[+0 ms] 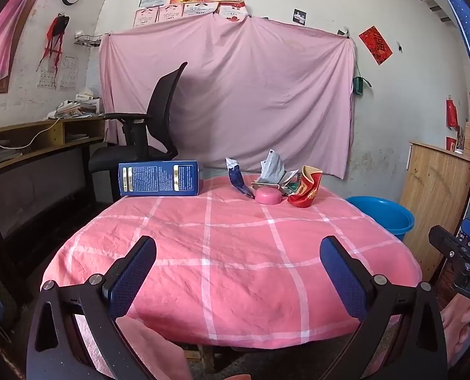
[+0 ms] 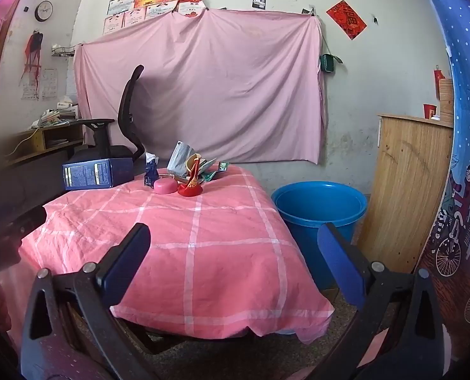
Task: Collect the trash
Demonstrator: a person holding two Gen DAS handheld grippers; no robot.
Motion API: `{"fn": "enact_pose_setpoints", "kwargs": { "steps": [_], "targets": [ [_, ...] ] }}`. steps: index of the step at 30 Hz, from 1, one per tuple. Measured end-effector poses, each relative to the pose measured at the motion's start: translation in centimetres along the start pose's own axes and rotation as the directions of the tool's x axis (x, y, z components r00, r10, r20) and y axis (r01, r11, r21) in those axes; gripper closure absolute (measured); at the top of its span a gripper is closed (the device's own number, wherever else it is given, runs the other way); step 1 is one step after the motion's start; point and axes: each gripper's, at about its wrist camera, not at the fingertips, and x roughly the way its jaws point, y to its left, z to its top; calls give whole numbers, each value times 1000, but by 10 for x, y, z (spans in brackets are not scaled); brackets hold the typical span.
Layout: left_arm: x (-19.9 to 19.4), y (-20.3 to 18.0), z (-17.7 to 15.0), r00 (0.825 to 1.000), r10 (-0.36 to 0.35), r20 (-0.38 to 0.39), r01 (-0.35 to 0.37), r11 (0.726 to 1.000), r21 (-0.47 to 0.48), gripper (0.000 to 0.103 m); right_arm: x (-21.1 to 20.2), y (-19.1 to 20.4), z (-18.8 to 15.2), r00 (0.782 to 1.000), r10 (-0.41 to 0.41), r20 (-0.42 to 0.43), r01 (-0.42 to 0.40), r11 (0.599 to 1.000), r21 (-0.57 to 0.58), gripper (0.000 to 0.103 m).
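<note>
Trash lies along the far edge of a table under a pink checked cloth point(image 1: 235, 253): a blue carton point(image 1: 159, 179) on its side, a dark blue wrapper point(image 1: 238, 179), a round pink lid point(image 1: 268, 196), crumpled grey packaging point(image 1: 273, 169) and a red paper cup point(image 1: 307, 190). The same pile shows in the right wrist view, with the carton point(image 2: 97, 174), the lid point(image 2: 164, 186) and the red cup point(image 2: 192, 182). A blue bucket point(image 2: 318, 209) stands on the floor right of the table. My left gripper point(image 1: 238, 250) hovers open over the near half of the cloth. My right gripper point(image 2: 233, 239) is open near the table's right front corner. Both are empty.
A black office chair point(image 1: 146, 136) stands behind the table's left side, beside a wooden desk point(image 1: 41, 139) with papers. A pink sheet point(image 1: 228, 95) hangs on the back wall. A wooden panel point(image 2: 406, 190) leans right of the bucket. The other gripper's body point(image 1: 463, 262) shows at the right edge.
</note>
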Motion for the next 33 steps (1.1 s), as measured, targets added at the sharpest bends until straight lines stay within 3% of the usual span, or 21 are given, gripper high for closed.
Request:
{"fn": "enact_pose_setpoints", "kwargs": {
  "steps": [33],
  "targets": [
    [1, 2, -2, 1000, 2, 1, -2, 1000, -3, 2, 2, 2, -2, 1000, -1, 1, 1, 1000, 3, 0]
  ]
}}
